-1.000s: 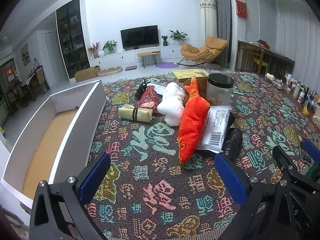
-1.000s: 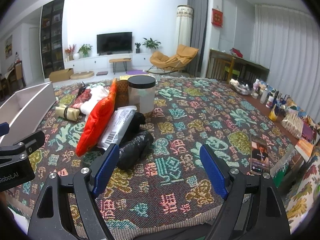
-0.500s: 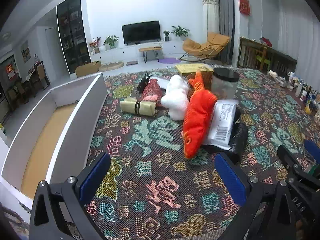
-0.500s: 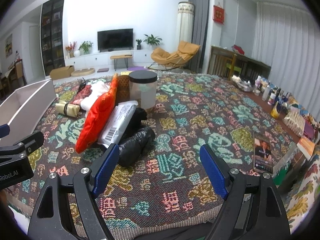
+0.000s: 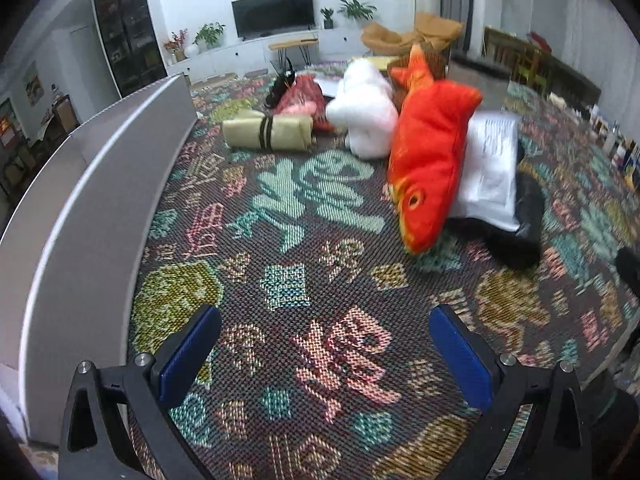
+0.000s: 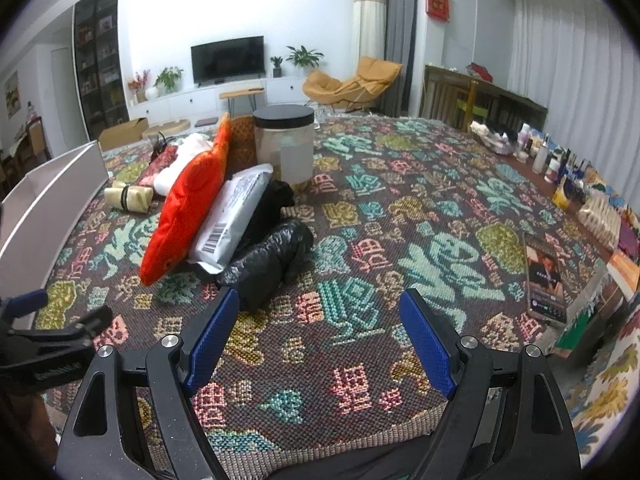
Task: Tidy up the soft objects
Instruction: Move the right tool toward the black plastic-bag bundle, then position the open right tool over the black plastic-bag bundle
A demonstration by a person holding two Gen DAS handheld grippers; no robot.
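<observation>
Two blue-padded tools hang over a surface covered in a patterned woven cloth (image 6: 400, 216); the left tool (image 5: 325, 346) has its jaws spread wide with only cloth between them, and the right tool (image 6: 319, 338) likewise stands open and empty near the cloth's front edge; just beyond the right tool lies a crumpled black plastic bag (image 6: 266, 260), touching a white mailer pouch (image 6: 232, 216) with a barcode label that leans on an orange plush fish (image 5: 430, 160); the fish lies tilted, head down toward the tools, tail up against a white plush toy (image 5: 366, 110); left of that pile, apart from it, rests a rolled beige bundle (image 5: 268, 132) bound with a dark strap; behind it sit a red patterned soft item (image 5: 302, 98) and a small black object too blurred to name; a clear jar with a black lid (image 6: 285, 140) stands upright behind the pile; a white open box (image 5: 92, 184) runs along the surface's left side; a phone (image 6: 546, 280) lies at the right edge.
</observation>
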